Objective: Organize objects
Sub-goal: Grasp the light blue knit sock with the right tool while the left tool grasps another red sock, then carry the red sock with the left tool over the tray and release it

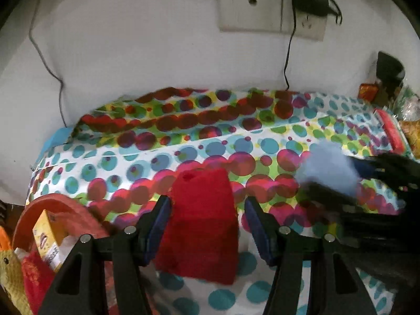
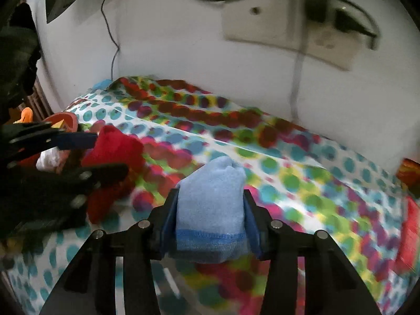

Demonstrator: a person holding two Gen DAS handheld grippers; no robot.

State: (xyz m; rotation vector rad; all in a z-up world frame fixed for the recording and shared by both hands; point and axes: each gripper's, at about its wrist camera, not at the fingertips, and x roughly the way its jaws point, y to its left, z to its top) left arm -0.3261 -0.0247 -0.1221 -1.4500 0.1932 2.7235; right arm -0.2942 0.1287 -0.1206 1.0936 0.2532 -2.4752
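The left gripper [image 1: 207,225] holds a folded red fleece cloth [image 1: 199,225] lengthwise between wide-set jaws. The orange round basket [image 1: 39,204] sits just to its left. The right gripper [image 2: 210,218], clamped on a folded pale-blue cloth [image 2: 210,204], is farther.
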